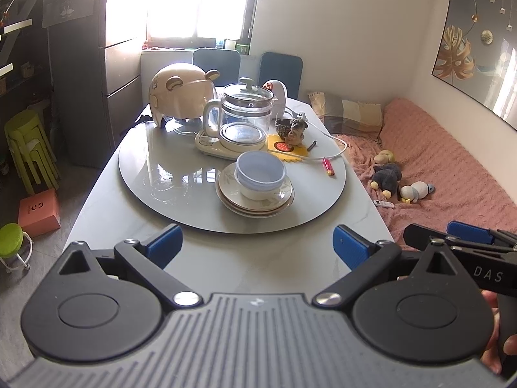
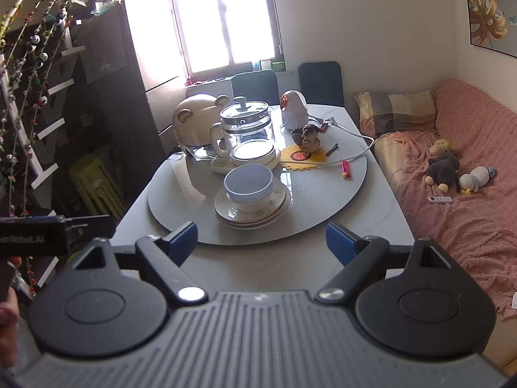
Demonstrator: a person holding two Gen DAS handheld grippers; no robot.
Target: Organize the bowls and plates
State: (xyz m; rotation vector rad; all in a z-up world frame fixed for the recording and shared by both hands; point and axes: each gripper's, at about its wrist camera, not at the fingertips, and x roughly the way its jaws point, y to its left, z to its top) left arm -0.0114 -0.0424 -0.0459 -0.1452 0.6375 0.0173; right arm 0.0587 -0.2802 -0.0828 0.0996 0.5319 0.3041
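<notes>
Left gripper (image 1: 257, 245) hangs spread wide, empty, above the table (image 1: 226, 258) edge. Bowls (image 1: 261, 174) sit nested atop stacked plates (image 1: 255, 202) on the turntable (image 1: 161, 174), kettle (image 1: 240, 113) behind. Right gripper (image 2: 261, 242), also gaping, carries nothing.

Right gripper (image 2: 261, 242) low in the frame, blue-padded fingers (image 2: 182, 237) spread wide with nothing between them, above the near edge of the table (image 2: 258, 265). At frame centre, on the round turntable (image 2: 323, 194): stacked plates (image 2: 278, 205) carrying nested bowls (image 2: 248, 186), blue innermost. Behind them a glass kettle (image 2: 245, 126); left gripper's body (image 2: 48, 234) at the left edge.
</notes>
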